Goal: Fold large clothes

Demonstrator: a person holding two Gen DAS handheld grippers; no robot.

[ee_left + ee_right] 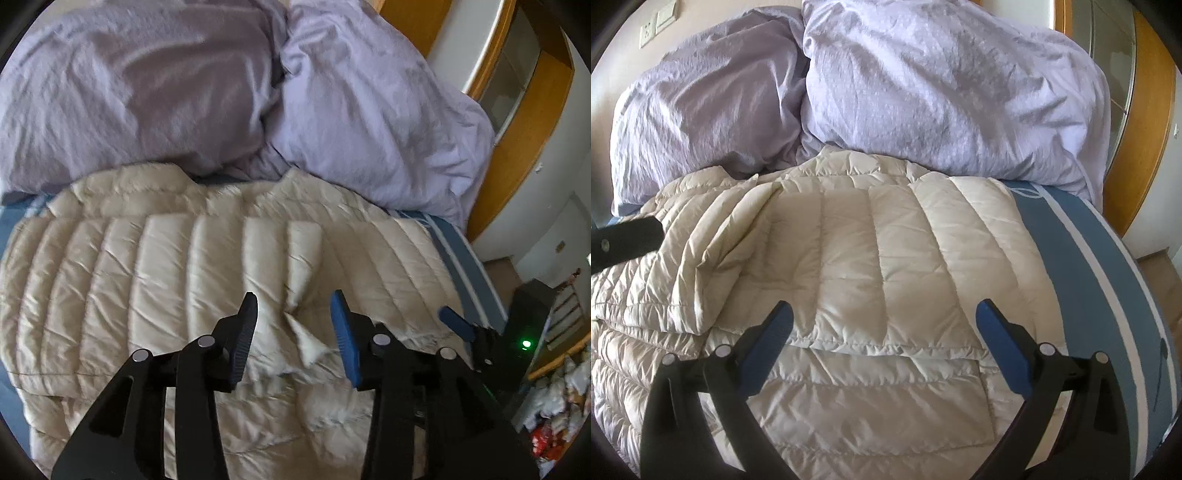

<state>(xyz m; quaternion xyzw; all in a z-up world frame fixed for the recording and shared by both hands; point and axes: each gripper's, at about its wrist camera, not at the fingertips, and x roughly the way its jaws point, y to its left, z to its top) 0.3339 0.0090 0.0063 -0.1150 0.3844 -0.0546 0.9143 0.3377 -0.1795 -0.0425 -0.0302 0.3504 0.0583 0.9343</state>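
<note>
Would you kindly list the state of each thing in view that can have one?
Cream puffer jacket: lying on the bed, partly folded, one layer over another.
Left gripper: open, nothing between its fingers, over the jacket.
Right gripper: open wide, empty, over the jacket.
Lilac duvet: bunched up behind the jacket.
Blue bed sheet: spread flat.

Left tool (293, 314) parted above cream quilted jacket (166, 266), lilac duvet (221, 85) behind

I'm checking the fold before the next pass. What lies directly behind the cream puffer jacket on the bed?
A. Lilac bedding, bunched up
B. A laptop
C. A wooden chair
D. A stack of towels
A: the bunched lilac bedding sits right behind the jacket on the blue sheet.
</note>
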